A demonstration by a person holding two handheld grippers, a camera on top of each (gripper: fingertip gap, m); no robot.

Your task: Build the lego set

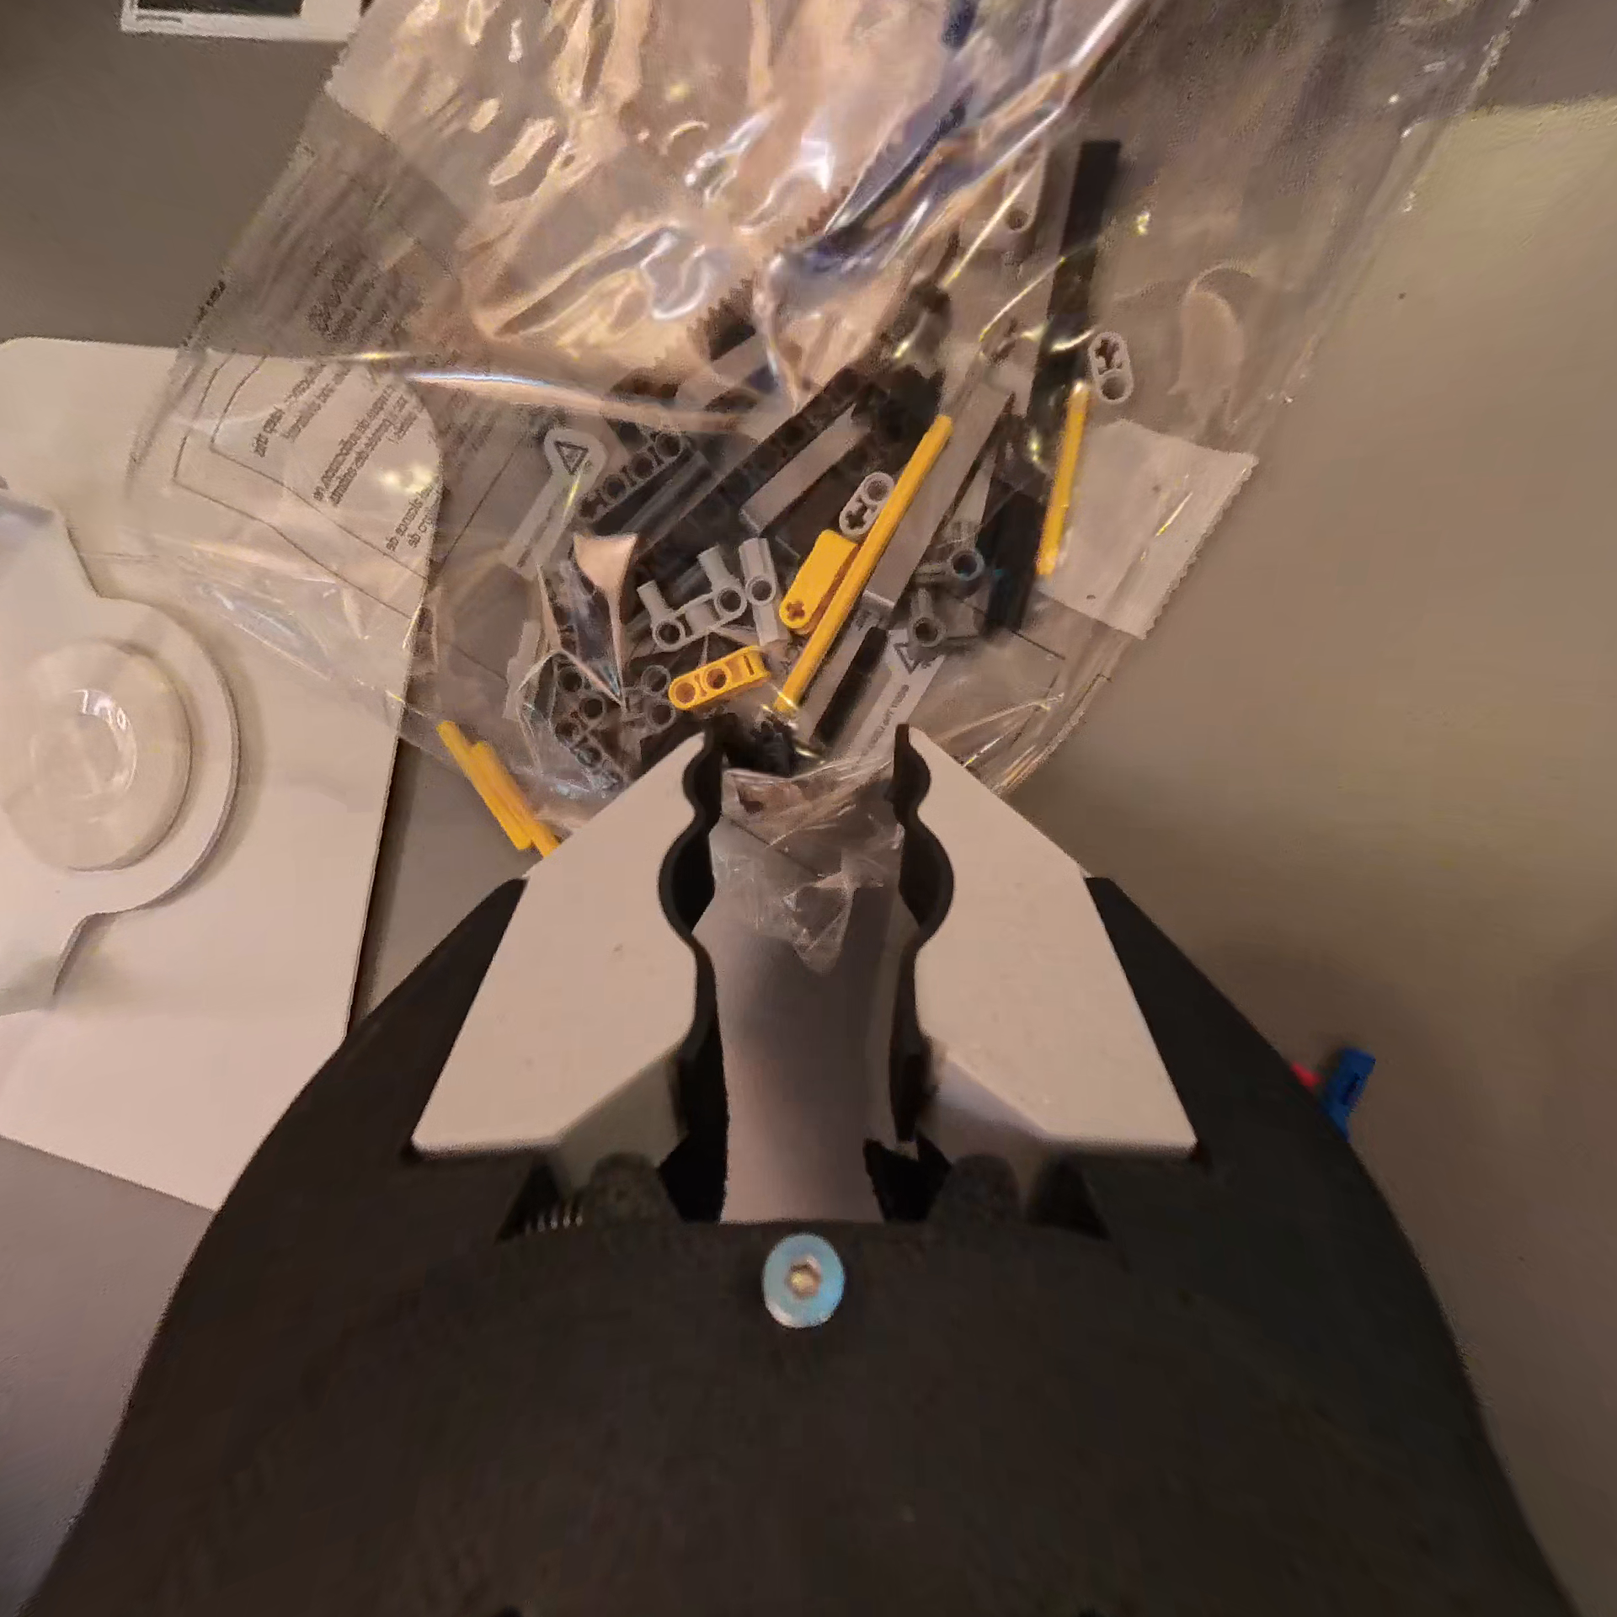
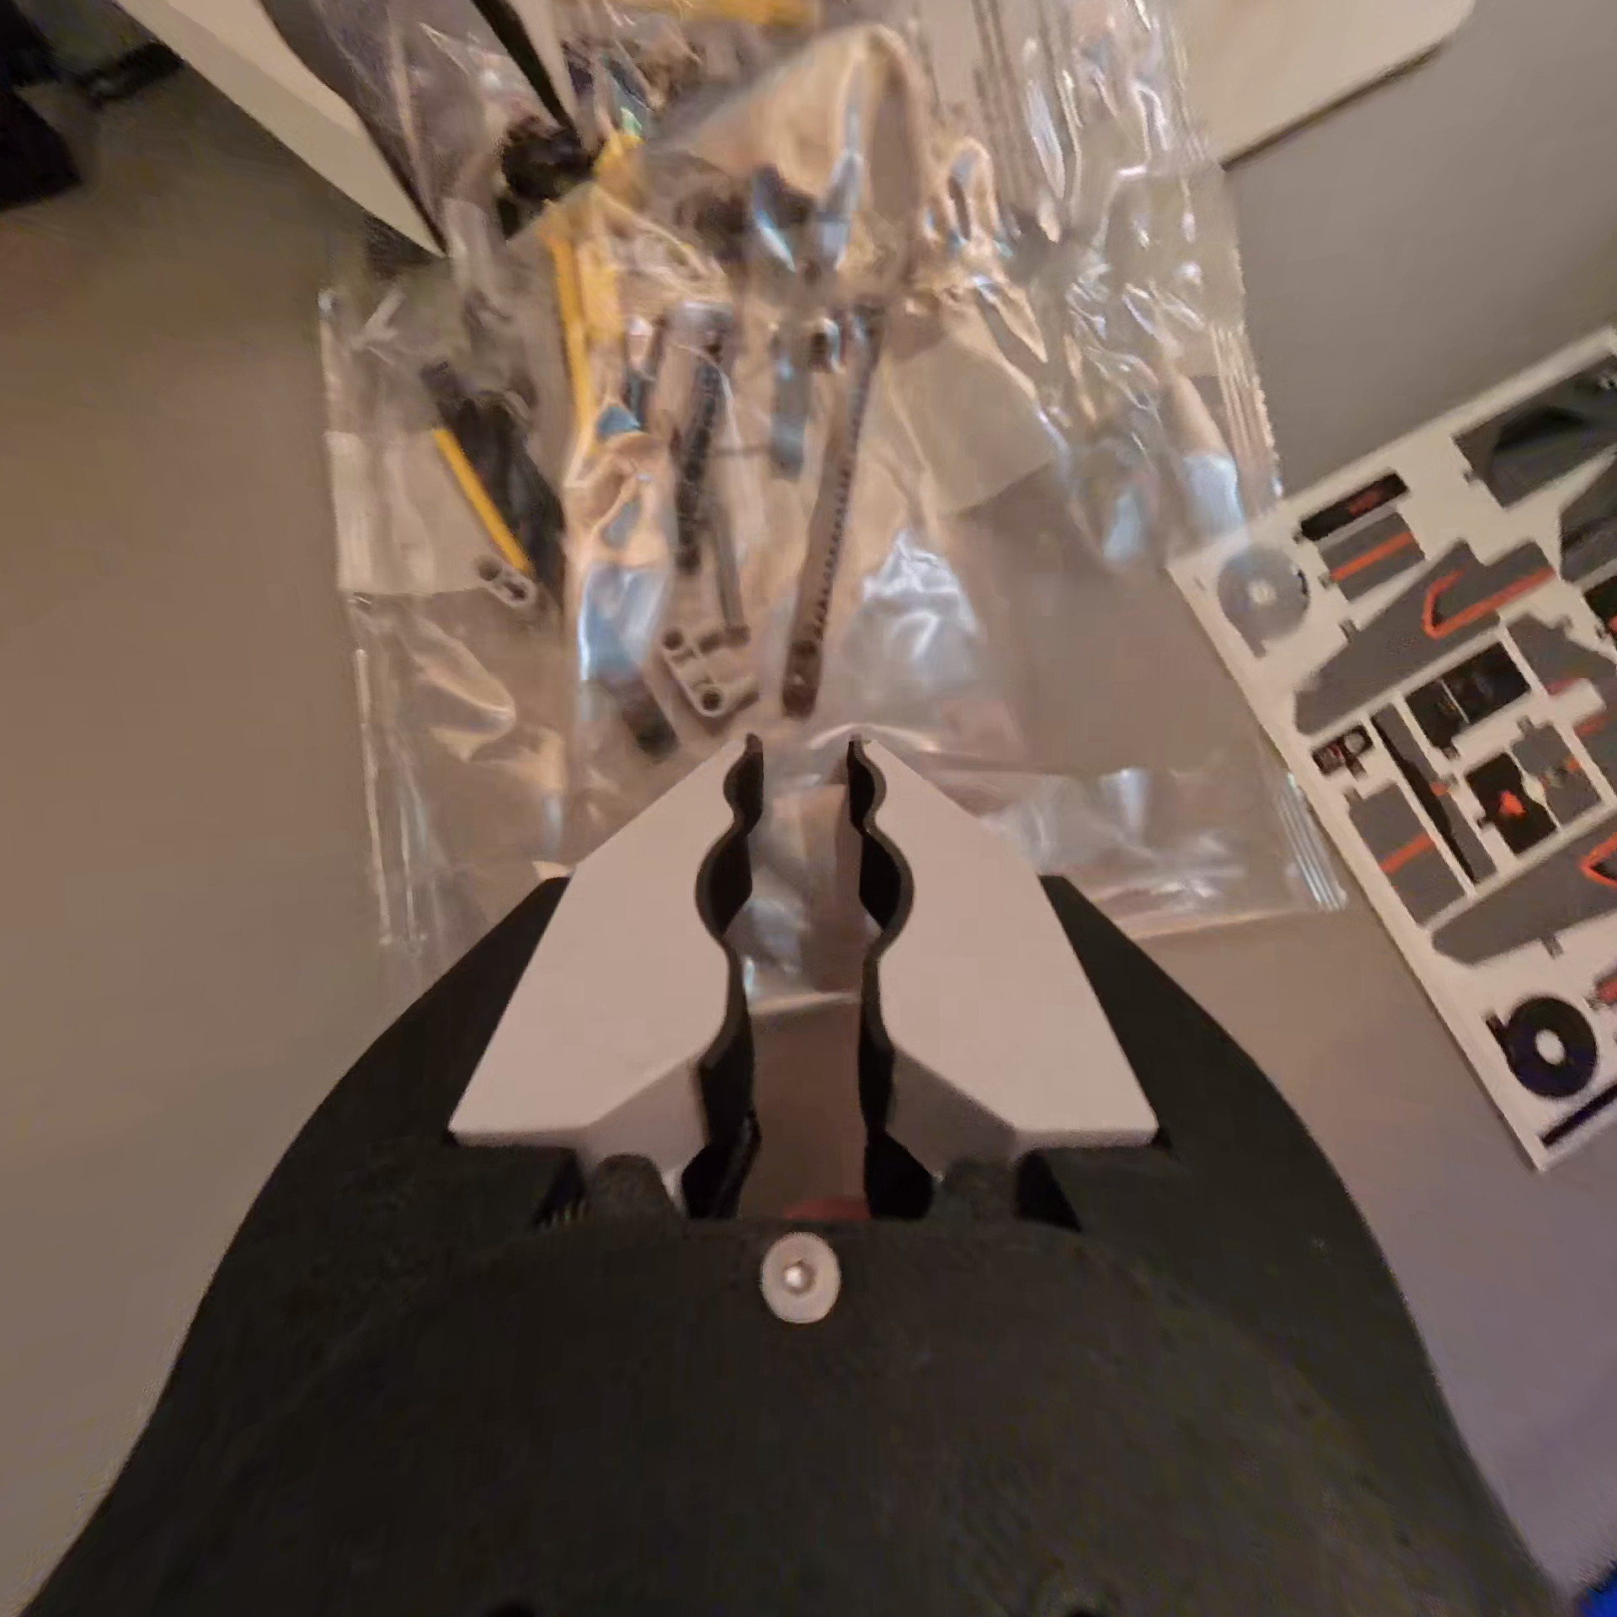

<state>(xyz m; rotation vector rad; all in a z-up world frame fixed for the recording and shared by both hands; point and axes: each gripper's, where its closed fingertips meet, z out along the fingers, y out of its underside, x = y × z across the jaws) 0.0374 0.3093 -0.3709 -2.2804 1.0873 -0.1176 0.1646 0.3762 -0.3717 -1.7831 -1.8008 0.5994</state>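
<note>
Now the parts bag (image 1: 700, 367) lies bunched between left jaws.

Grey table (image 1: 1444, 787) under everything.

The clear bag (image 1: 665, 367) bears printed warning text and small triangle signs, mirrored through the plastic and too blurred to make out. The sticker sheet (image 2: 1435, 726), at the table's right edge, carries grey, orange and black decals; any lettering is unreadable.
</note>
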